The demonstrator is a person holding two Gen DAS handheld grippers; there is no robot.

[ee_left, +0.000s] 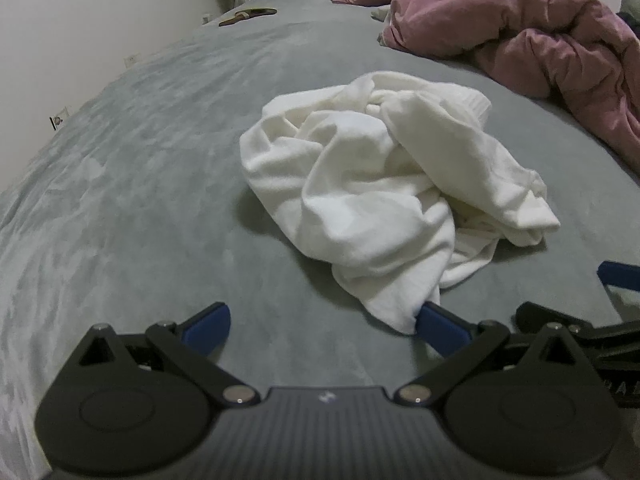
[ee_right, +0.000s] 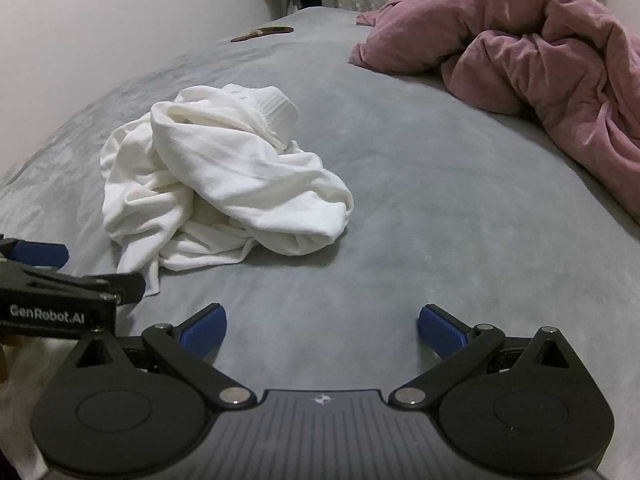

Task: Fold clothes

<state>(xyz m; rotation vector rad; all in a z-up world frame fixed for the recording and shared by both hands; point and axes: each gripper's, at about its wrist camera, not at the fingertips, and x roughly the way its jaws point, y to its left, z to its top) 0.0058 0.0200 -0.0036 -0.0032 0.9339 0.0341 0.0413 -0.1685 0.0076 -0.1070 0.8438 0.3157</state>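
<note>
Lying in a crumpled heap mid-bed, the white garment sits on the grey bedcover, bunched w/ deep folds and one ribbed cuff or hem at the far side. Its near corner trails toward the left gripper, whose jaws are spread wide; the cloth tip drapes over the front of the right-hand blue pad, touching it, but nothing is pinched. In the right wrist view the same garment lies fwd and to the left, and the right gripper is also spread wide, w/ only bare bedcover between its blue pads; it's apart from the cloth. Left gripper body shows at that view's left edge, just beside the garment's near corner. Pink quilt is piled at the far right of the bed, well apart from the garment. Dark flat item lies at the far end near the wall; can't tell what it is.
</note>
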